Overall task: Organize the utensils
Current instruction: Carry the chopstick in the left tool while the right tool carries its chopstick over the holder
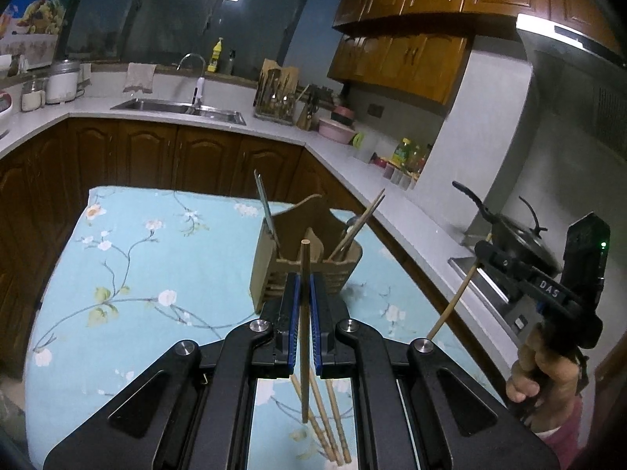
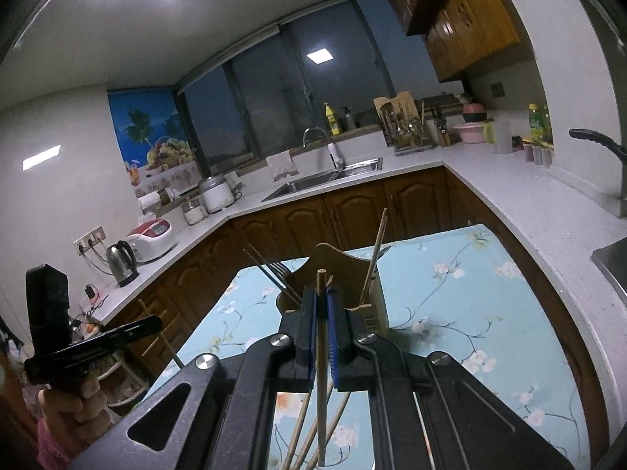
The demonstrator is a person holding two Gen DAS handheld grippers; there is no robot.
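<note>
Chopsticks: one clamped upright in left gripper [image 1: 305, 286], another in right gripper [image 2: 322, 305], spares loose on tablecloth [image 1: 117, 274]. Transfer step. Next: lower each into wooden holder [image 1: 305, 250] ahead.

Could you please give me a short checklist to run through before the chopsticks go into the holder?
1. Left hand-held gripper shut on a chopstick: ok, it sits upright between the blue pads.
2. Right hand-held gripper shut on its chopstick: ok.
3. Wooden holder upright on the floral tablecloth: ok.
4. Free room in the holder: cannot tell; chopsticks and a metal utensil already lean inside.
5. Both grippers apart from each other: ok, the right one is off to the side in the left wrist view.
6. Loose chopsticks left on the cloth: not ok, several still lie below the grippers.
</note>
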